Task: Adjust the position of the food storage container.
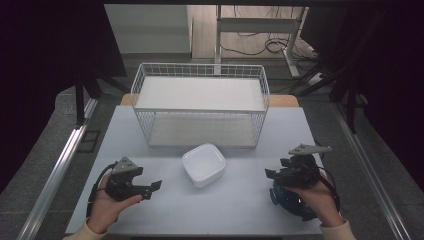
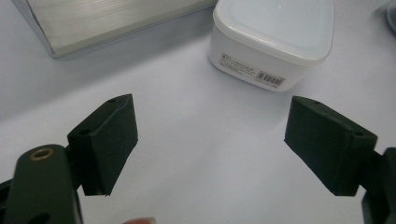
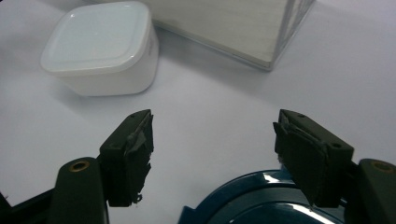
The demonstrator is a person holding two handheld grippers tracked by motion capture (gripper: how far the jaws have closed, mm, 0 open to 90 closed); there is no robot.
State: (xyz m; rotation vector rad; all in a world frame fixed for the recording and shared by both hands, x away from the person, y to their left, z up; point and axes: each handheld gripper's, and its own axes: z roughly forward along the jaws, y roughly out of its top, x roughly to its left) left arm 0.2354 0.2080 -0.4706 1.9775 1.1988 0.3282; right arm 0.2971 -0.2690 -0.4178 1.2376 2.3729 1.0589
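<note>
Nearest to me in the high view are the two hands, each carrying a gripper over the pale table. My left gripper has its jaws standing wide apart with bare tabletop between them. My right gripper also has its jaws apart, clamped on nothing.

Directly under the right gripper sits a dark blue round container. From that gripper's own view its glossy rim curves just below and between the two black pads, nearer the right-hand pad. I cannot tell whether that pad touches the rim, and what the blue container holds is hidden from me.

Just ahead of both tools, between them, stands a white square container with rounded corners. It is upright and apart from both grippers. From the left gripper it lies ahead and a little to the right, showing a barcode label on its near wall. From the right gripper it lies ahead and to the left. Its top looks like a shallow, closed white surface; no contents show.

Beyond it, farthest from the tools, stands a white wire basket rack with two pale shelves, both bare.
</note>
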